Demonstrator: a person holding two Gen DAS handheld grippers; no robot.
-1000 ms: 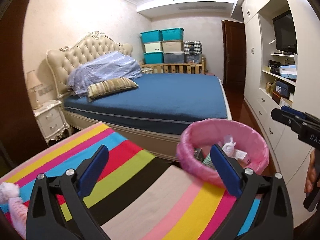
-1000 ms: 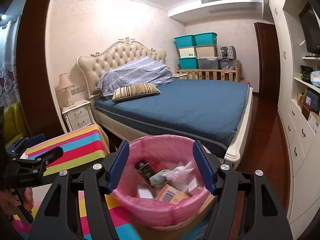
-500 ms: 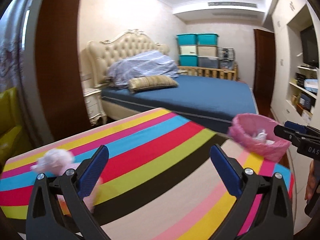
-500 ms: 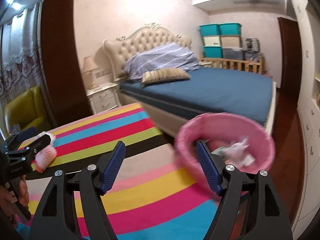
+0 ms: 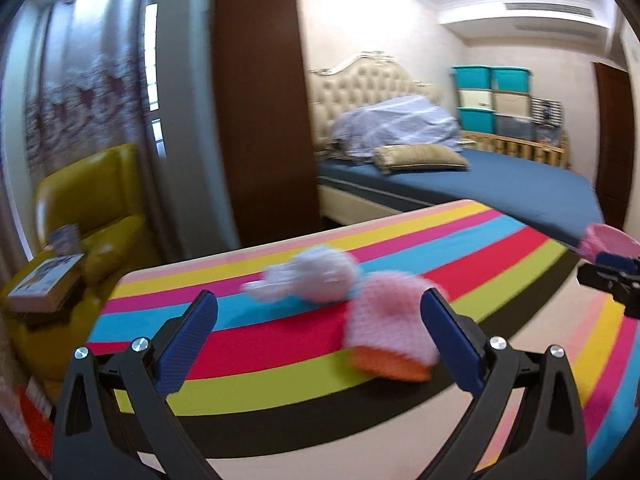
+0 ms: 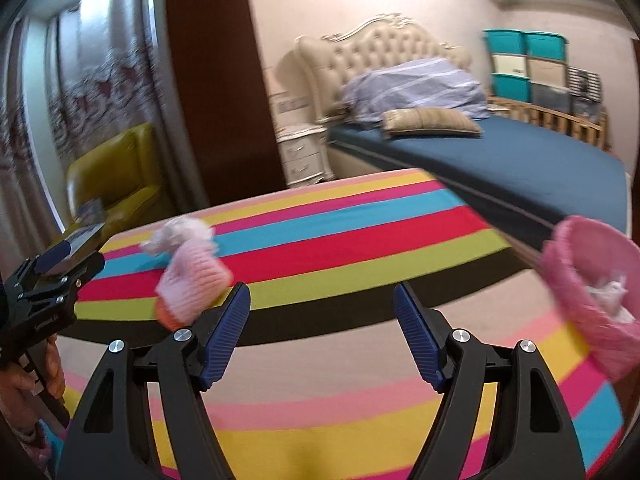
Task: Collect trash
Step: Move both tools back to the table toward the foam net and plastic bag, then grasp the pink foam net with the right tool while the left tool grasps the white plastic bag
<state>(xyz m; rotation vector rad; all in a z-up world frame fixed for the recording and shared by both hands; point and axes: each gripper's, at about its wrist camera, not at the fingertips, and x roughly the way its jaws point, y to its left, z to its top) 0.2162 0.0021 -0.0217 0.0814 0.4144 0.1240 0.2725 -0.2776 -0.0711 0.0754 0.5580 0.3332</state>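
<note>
Your left tongs [image 5: 318, 334] stand spread wide with nothing between the pads, and they face the two bits of trash on the striped table [image 5: 480, 256]. The pink foam net sleeve [image 5: 390, 322] with its orange end lies just ahead of them, closer to their right-hand finger than to the left one. Its long axis runs roughly away from you, orange end nearest, so the open jaws already sit across its width. The crumpled white tissue [image 5: 316, 276] sits just beyond and to the left of the sleeve; whether the two touch is hard to tell through the blur.

Your right tongs [image 6: 322, 334] are spread too, and empty. From them the sleeve [image 6: 192, 280] lies off to the left, outside the left-hand finger, with the tissue [image 6: 180, 234] behind it. The pink-lined trash bin [image 6: 588, 292] stands well off to the right of these tongs, at the table's far right edge, with crumpled paper showing inside.

So the left hand looks the nearer one, and the better lined up. My read: you are reaching for the sleeve next, and the move calls for a short push forward and a slight shift right before closing. The bin is then a long carry to the right.
</note>
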